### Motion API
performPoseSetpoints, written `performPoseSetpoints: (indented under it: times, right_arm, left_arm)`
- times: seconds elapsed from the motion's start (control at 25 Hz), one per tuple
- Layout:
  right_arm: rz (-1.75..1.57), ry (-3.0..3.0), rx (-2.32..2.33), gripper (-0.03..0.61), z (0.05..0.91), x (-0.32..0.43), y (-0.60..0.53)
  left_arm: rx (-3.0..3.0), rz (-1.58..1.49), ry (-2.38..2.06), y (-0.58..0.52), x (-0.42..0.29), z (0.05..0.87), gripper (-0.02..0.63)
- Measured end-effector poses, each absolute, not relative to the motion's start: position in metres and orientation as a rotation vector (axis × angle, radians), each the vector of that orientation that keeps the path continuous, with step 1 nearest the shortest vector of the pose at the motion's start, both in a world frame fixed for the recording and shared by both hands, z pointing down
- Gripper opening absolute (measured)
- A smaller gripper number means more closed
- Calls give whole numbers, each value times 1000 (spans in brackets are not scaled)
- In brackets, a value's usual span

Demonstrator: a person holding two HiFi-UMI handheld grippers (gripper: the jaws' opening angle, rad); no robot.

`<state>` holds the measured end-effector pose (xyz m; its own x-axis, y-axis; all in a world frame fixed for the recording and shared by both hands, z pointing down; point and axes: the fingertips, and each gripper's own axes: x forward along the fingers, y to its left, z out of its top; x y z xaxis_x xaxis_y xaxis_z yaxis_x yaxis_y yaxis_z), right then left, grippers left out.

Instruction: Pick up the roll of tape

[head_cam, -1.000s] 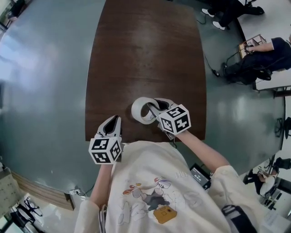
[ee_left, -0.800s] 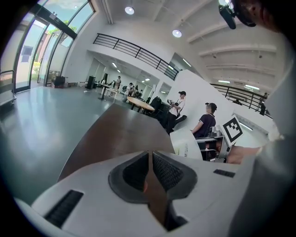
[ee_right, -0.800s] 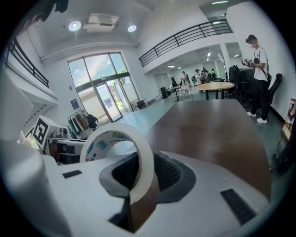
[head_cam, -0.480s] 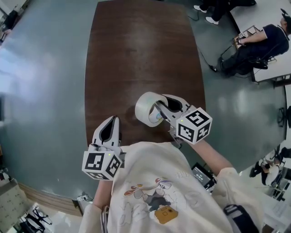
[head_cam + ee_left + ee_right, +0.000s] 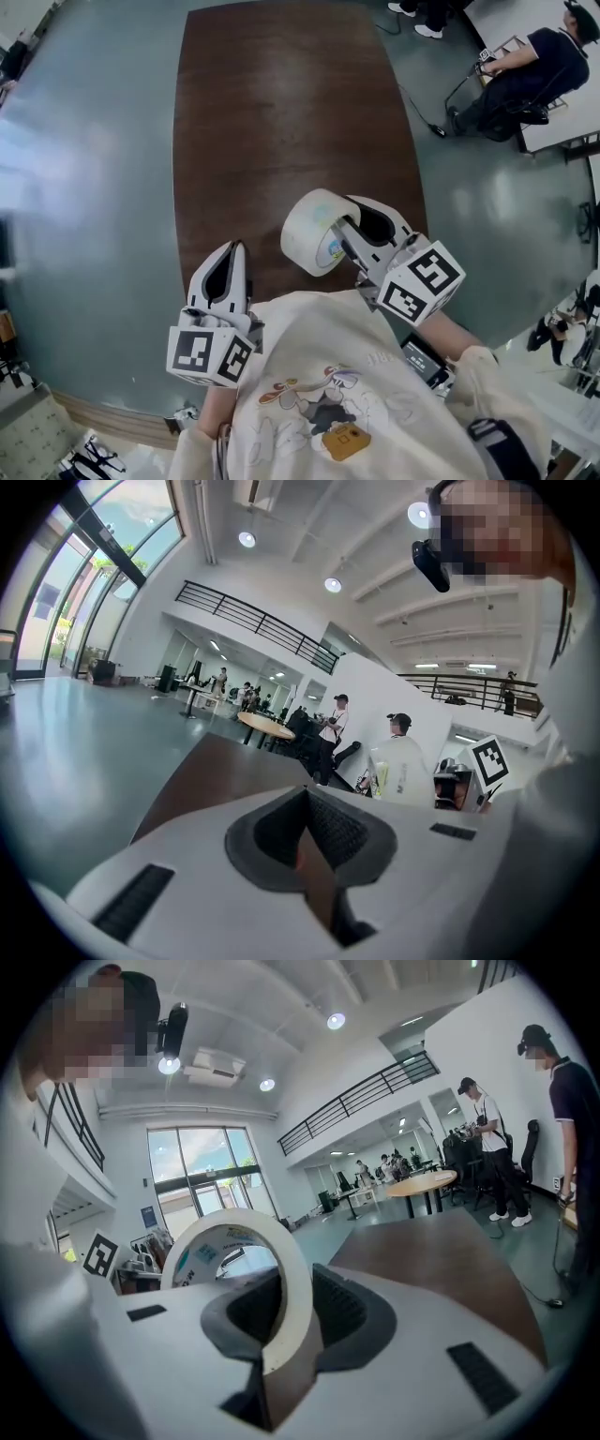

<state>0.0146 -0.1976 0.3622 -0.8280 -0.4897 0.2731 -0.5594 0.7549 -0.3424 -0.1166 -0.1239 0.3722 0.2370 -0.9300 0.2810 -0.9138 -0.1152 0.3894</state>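
Observation:
The roll of tape [image 5: 305, 225] is a wide off-white ring, held on edge above the near end of the dark brown table [image 5: 281, 112]. My right gripper [image 5: 342, 230] is shut on its band, one finger inside the ring and one outside. In the right gripper view the tape [image 5: 281, 1269] stands upright between the pads of the right gripper [image 5: 286, 1335], with print showing on its inner face. My left gripper [image 5: 237, 249] hovers to the left over the table's near edge, shut and holding nothing. In its own view the left gripper [image 5: 305, 803] has its pads together.
Grey-green floor surrounds the table on all sides. A seated person at a desk [image 5: 525, 66] is at the far right. The gripper views show a round table [image 5: 422, 1185], standing people [image 5: 487, 1147] and a large open hall beyond the brown tabletop [image 5: 216, 771].
Both grippers have risen toward the camera. The right one has lifted the tape off the tabletop and kept its hold; the left one stayed shut.

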Motion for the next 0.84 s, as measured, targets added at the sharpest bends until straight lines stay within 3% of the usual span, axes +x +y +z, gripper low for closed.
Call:
performPoseSetpoints:
  times: [0.84]
  right_arm:
    - [647, -2805, 885, 91, 357, 30, -218]
  left_arm:
    - [2035, -12, -1684, -149, -109, 384, 6]
